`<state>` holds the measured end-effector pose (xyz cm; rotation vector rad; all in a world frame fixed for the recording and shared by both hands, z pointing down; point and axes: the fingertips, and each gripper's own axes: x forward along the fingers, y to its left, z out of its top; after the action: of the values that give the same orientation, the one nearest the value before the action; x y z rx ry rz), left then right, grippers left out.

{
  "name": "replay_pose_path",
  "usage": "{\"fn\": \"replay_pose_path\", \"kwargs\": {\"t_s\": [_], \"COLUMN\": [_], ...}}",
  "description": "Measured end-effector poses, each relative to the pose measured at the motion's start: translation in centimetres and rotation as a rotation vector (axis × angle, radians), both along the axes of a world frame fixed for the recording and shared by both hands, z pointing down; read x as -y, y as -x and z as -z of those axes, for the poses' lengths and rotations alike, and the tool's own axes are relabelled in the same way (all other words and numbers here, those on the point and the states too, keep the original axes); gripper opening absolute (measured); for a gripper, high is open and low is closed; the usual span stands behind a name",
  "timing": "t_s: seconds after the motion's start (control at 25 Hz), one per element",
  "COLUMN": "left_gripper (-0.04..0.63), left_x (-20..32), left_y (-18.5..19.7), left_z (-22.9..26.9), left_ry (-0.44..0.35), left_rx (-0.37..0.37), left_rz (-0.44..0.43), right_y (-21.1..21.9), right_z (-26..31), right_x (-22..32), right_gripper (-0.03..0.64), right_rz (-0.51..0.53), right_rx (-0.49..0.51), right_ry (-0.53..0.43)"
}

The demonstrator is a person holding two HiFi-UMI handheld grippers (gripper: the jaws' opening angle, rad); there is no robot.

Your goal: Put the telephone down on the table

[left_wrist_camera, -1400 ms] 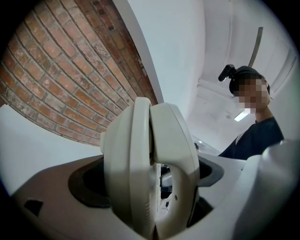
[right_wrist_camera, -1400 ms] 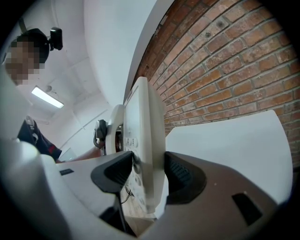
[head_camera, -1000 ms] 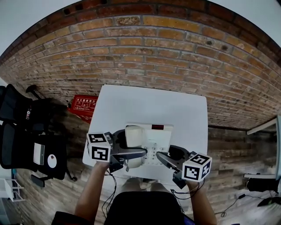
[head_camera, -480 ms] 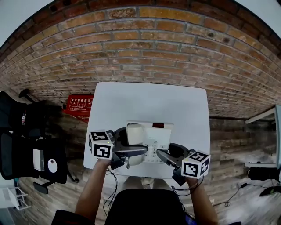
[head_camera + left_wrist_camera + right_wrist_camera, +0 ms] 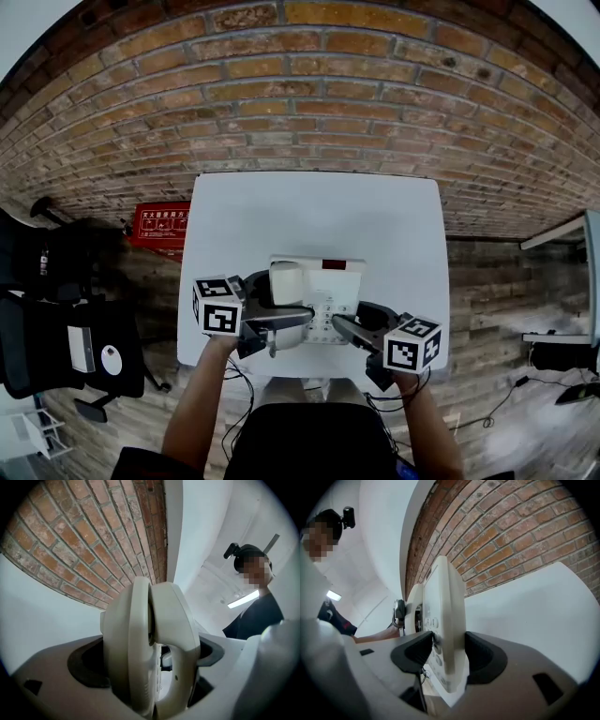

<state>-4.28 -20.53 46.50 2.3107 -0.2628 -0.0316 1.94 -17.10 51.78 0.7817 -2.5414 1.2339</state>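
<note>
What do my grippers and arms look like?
The left gripper and right gripper are grey, with curved fingers and dark pads. Each carries a white cube with black square markers. Thin black cables hang below. Dark top, forearms uncovered.

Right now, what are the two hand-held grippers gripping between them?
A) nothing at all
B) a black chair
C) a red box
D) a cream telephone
D: the left hand-held gripper is closed across the handset side of the telephone, and the right hand-held gripper is closed on its keypad edge.
</note>
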Motion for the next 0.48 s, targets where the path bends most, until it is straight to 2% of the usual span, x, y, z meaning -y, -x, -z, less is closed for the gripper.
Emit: {"fn": "replay_pose_path", "kwargs": {"t_s": [0.48], "left_gripper": [0.508], "left_x": [1.8], "left_y": [0.6], "left_z": [-3.5], "left_ry": [0.019], "left_rx": [-0.005], "left_rz": [-0.014], "right_y": [0.7], "right_z": [-3.2], "right_x": [1.6], "right_gripper": [0.221], "right_rz": [-0.021], "right_rx": [-0.025], "right_ry": [0.026]}}
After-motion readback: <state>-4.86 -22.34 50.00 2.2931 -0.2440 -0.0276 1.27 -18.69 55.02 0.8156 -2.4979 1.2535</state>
